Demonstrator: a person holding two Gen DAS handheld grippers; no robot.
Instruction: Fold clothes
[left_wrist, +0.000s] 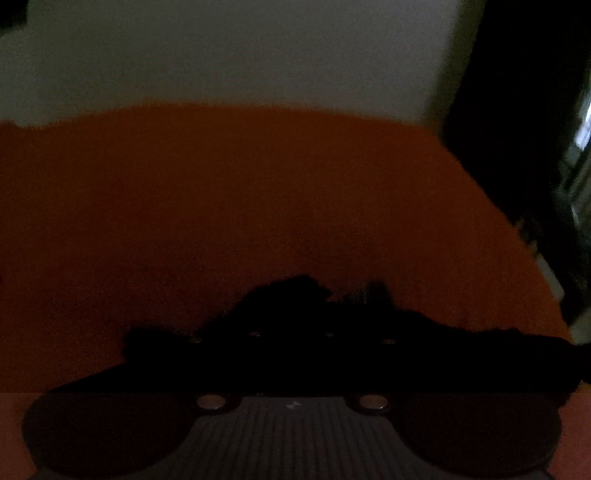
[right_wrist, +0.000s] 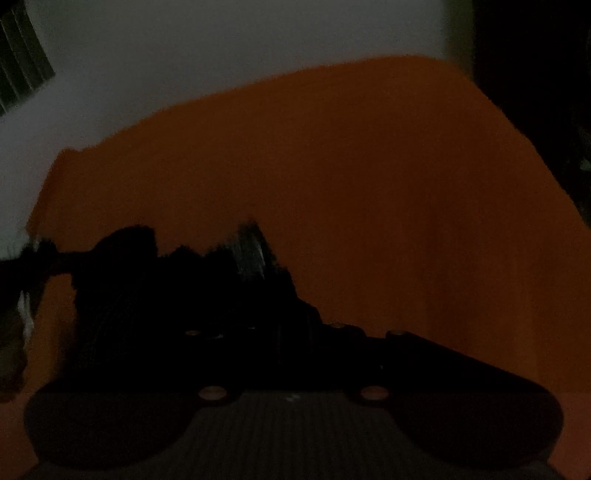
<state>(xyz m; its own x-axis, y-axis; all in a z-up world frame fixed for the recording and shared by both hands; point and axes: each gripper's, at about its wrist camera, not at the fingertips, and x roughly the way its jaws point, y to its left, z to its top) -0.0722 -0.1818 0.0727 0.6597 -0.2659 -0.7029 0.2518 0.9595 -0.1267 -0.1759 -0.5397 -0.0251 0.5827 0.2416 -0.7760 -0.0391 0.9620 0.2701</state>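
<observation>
Found the left tongs (left_wrist: 332, 299) pressed together, seemingly pinching a fuzzy edge of the dark garment (left_wrist: 480, 350) bunched over the fingertips. Could not tell whether the right tongs (right_wrist: 258, 288) were spread or pinching; saw the same garment (right_wrist: 122, 280) heaped over and left of them. Judged it soft, light, limp and prone to sagging; best taken at hems or corners. Beyond the tongs, noted a smooth matte orange surface (left_wrist: 258, 184), then a pale plain wall (left_wrist: 221, 55).

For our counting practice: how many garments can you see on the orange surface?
1: a black garment, bunched low in the left wrist view; apparently the same one appears in the right wrist view. Darkness may hide more.
</observation>
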